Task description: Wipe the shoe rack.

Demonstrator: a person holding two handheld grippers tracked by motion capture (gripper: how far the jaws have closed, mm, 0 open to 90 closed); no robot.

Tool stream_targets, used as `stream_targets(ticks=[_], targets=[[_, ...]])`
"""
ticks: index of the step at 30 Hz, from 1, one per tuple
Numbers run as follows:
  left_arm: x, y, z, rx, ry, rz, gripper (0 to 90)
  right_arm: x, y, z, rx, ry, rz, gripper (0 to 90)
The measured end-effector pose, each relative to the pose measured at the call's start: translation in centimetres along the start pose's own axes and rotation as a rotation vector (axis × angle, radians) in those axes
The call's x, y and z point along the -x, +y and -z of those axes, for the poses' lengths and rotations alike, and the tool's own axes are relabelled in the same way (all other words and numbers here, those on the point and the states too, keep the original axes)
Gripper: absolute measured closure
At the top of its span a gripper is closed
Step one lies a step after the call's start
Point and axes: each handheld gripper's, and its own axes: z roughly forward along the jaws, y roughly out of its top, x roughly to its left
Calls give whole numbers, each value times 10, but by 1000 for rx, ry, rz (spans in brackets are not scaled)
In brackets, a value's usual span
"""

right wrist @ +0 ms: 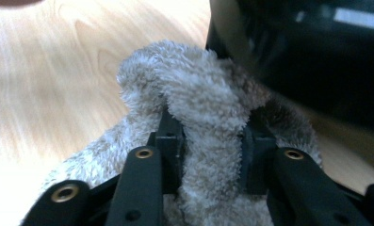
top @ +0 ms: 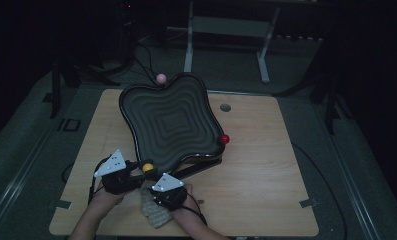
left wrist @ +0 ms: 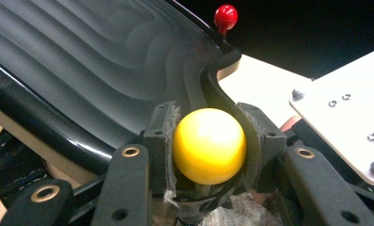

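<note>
Left tongs (left wrist: pixel 208 141) clamp yellow ball (left wrist: pixel 209 145); right tongs (right wrist: pixel 212 141) pinch fuzzy cloth (right wrist: pixel 208 99); no legible writing.

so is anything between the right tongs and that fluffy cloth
Nothing visible: the right tongs already pinch a fold of the fluffy cloth between their pads, above the wooden table.

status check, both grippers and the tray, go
Left gripper shut on yellow knob of black rippled tray. Right gripper shut on fuzzy cloth beside tray. Nothing in the way.
</note>
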Motion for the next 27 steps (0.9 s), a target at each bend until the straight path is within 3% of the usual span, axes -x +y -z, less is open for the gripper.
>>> stream_targets(ticks=[4,8,11,13,16,20,23,27], targets=[[-1,-1,0,8,-5,1,601,4,-6,15,-24,37,16,730],[-1,-1,0,8,-8,1,601,17,-14,47,-9,14,13,733],[-1,-1,0,11,-7,4,602,39,-22,77,6,-41,-20,731],[-1,-1,0,9,-8,3,602,57,-30,95,10,-108,-26,730],[-2,-1,0,10,-14,3,602,91,-45,114,-29,-234,-46,728],[-3,0,0,2,-19,-4,602,141,-63,125,-90,-369,-152,726],[-4,-1,1,4,-26,-6,602,170,-66,130,-70,-422,-227,725],[-6,-1,1,5,-37,-4,602,186,-56,130,-20,-435,-267,723]])
